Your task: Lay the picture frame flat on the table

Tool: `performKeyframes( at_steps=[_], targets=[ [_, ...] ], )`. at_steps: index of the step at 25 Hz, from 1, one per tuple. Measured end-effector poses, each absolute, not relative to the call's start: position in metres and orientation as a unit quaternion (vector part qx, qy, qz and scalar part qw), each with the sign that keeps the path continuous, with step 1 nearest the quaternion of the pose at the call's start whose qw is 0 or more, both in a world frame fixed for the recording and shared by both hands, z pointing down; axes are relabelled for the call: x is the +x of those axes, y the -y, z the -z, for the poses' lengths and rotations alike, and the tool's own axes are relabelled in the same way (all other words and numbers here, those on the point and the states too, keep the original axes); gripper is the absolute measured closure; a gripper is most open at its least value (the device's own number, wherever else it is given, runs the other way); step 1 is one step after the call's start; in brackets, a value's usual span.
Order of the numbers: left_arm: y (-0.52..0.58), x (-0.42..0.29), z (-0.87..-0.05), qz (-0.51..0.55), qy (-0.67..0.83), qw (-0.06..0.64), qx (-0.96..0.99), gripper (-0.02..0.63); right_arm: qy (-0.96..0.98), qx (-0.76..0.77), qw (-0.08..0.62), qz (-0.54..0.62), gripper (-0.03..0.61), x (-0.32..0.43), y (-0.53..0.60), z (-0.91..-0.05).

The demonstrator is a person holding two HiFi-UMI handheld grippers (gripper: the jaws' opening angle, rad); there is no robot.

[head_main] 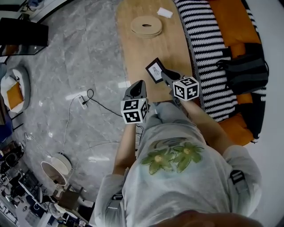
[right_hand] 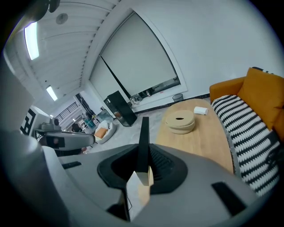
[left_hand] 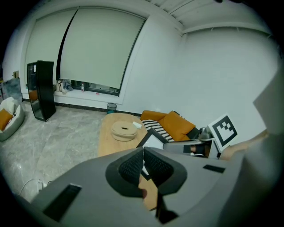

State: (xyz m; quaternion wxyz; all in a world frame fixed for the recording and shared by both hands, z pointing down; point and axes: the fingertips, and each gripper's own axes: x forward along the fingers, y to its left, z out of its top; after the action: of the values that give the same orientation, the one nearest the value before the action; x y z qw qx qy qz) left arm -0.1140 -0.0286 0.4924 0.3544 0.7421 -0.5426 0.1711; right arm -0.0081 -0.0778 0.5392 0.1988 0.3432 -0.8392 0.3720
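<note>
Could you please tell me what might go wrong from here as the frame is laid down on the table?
1. The right gripper holds the picture frame by one thin edge only, so the frame could pivot or slip and strike the wooden table.
2. The left gripper is shut and apart from the frame, so nothing would likely steady or catch it if it tips.

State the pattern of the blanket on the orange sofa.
The blanket is striped black and white; head view.

Ahead of my R gripper (head_main: pixel 165 76): stacked round wooden discs (head_main: pixel 146 25) & small white box (head_main: pixel 164 13); to its right, b/w striped blanket (head_main: pixel 208 48).
</note>
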Motion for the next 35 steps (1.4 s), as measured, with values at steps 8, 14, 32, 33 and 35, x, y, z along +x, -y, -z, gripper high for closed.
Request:
performKeyframes(
  at_steps=[8,14,32,33,35],
  targets=[
    [0.03,-0.111,-0.51,-0.179,0.537,0.365,0.739,0.597,0.835,0.338,0.224,-0.373,0.503,-0.007,0.08,-0.566],
    [0.035,-0.108,-0.523,-0.183,0.534,0.375,0.736,0.595,0.831,0.33,0.242,-0.377,0.503,-0.009,0.084,-0.587],
    [0.043,-0.108,-0.575,-0.17,0.538,0.398,0.723,0.597,0.84,0.303,0.294,-0.341,0.503,-0.02,0.09,-0.652],
    [0.043,-0.108,-0.578,-0.17,0.538,0.4,0.722,0.597,0.839,0.302,0.297,-0.34,0.503,-0.021,0.09,-0.656],
    [0.042,-0.107,-0.587,-0.172,0.538,0.403,0.72,0.597,0.84,0.302,0.302,-0.336,0.503,-0.022,0.089,-0.664]
  ],
)
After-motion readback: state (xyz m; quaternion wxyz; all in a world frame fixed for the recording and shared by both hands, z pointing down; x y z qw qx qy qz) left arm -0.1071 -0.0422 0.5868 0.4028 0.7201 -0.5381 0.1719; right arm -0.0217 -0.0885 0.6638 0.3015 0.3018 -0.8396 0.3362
